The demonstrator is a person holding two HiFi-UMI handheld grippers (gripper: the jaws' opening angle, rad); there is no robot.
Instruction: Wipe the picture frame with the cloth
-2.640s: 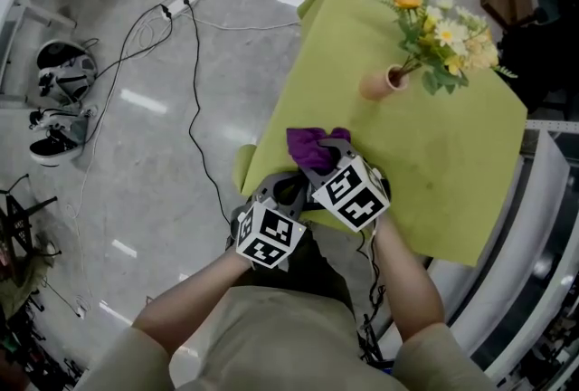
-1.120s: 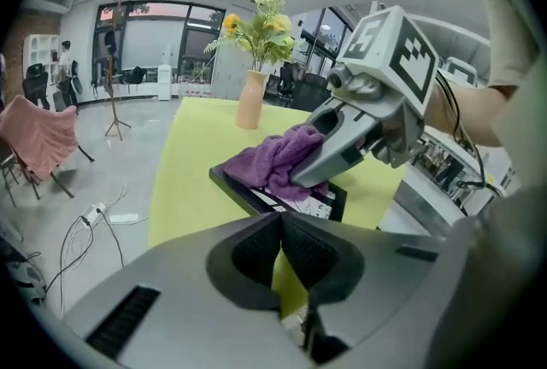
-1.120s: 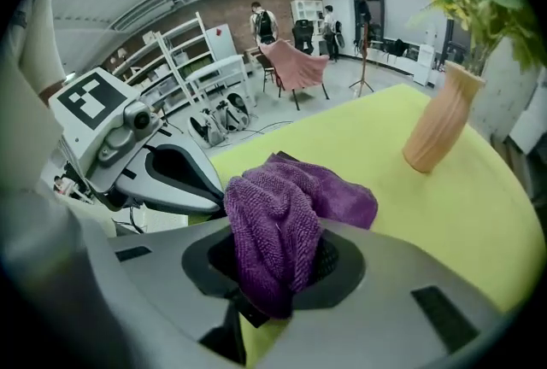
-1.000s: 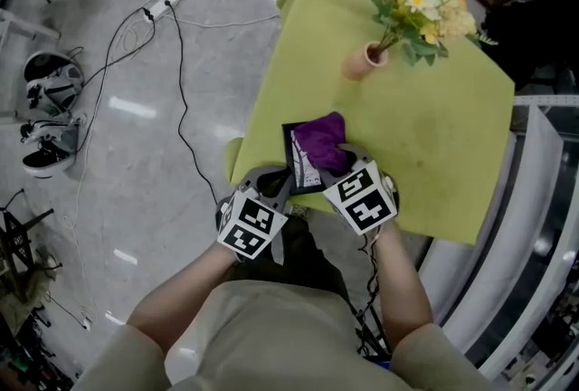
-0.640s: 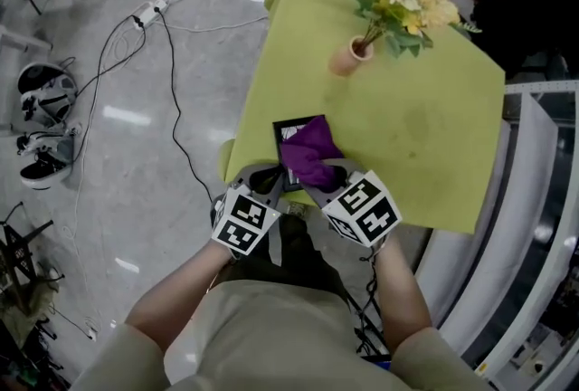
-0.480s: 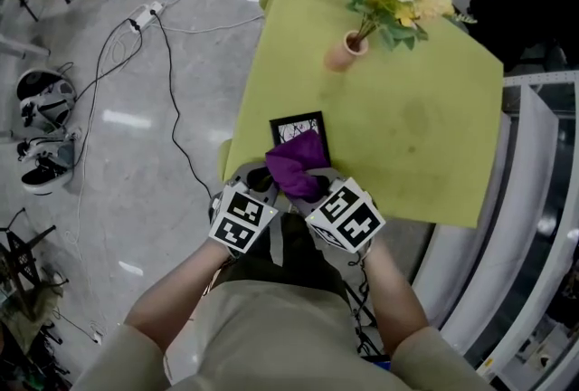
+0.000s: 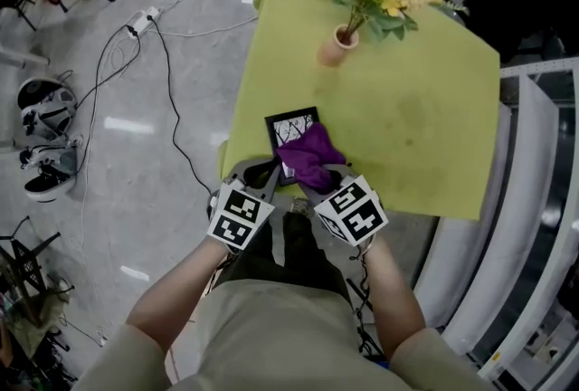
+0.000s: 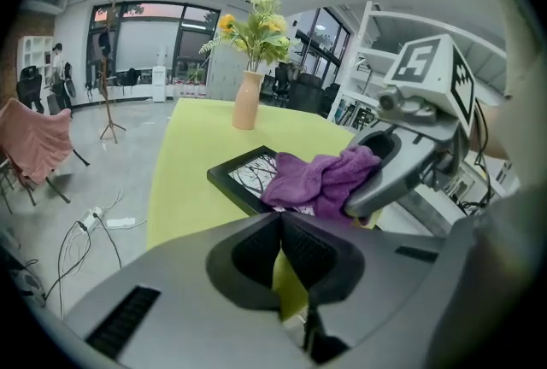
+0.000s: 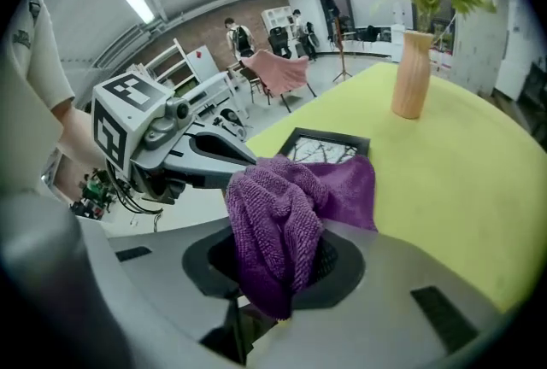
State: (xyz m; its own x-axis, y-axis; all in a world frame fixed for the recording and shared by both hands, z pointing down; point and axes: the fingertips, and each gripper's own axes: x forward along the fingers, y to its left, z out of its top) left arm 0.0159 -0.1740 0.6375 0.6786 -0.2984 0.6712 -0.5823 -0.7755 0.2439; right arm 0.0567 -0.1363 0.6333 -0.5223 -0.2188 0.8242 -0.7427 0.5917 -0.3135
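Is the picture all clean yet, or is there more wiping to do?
Done: the right gripper pinches the fuzzy purple cloth, which lies on the black picture frame. In hand: the cloth covers the frame's near part, so wiping looks under way. Left: the far part, with the tree drawing, is uncovered; I can't tell if it's clean. The left gripper, jaws together, sits by the frame's near edge.

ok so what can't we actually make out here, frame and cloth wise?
1. Part of the picture frame: every view, the cloth lies over it.
2. Whether the cloth presses on the frame's face: contact sits under its folds.
3. Right gripper pad tips: right gripper view, cloth bunched between the jaws.
4. Left gripper jaws in head view: under that gripper's own body.
5. Dust on the frame: too small anywhere.
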